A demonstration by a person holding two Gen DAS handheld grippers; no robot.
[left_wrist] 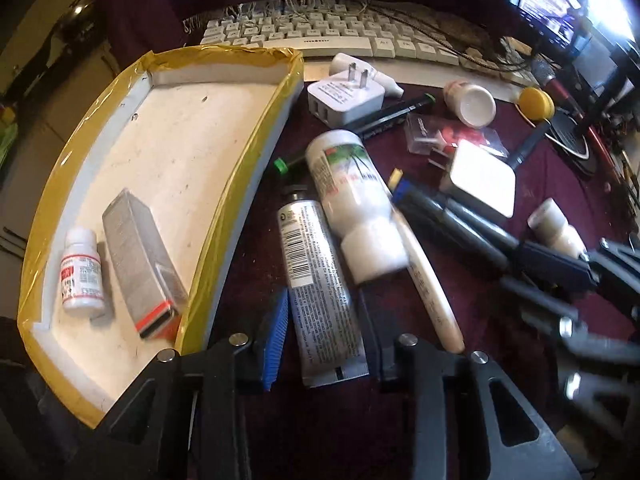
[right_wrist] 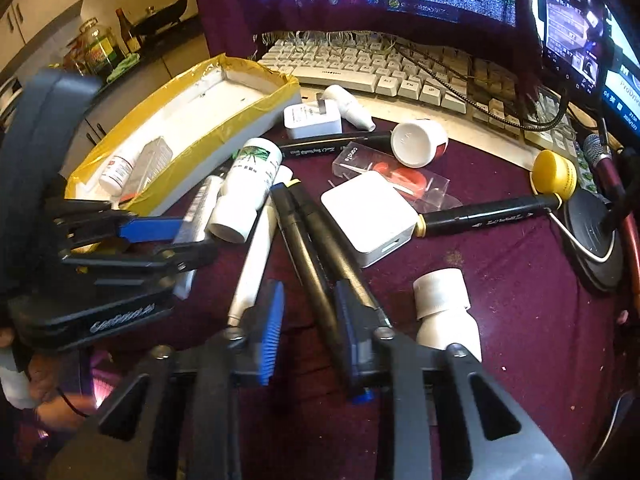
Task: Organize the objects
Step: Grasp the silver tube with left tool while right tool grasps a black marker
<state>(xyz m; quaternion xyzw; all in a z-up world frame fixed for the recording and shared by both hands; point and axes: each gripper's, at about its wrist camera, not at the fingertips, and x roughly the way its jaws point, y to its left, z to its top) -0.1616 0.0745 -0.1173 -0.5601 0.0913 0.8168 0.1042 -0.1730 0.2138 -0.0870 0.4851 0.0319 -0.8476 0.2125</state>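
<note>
While most clutter is left on the cloth, only a small bottle [left_wrist: 82,270] and a grey box [left_wrist: 140,264] are seen in the tray [left_wrist: 256,160]. Left gripper [left_wrist: 320,328] is held wide around a silver tube [left_wrist: 320,292], not yet clamped. Right gripper [right_wrist: 310,320] is spread wide over black markers [right_wrist: 316,248]. Chargers, bottles and pens are judged still unsorted.

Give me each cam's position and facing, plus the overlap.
Left wrist: on the left claw, facing the silver tube between its fingers, beside the yellow-taped tray; right claw shows.
Right wrist: on the right claw, facing black markers; left claw shows.
Shared: tray, tube, white bottle, keyboard.
</note>
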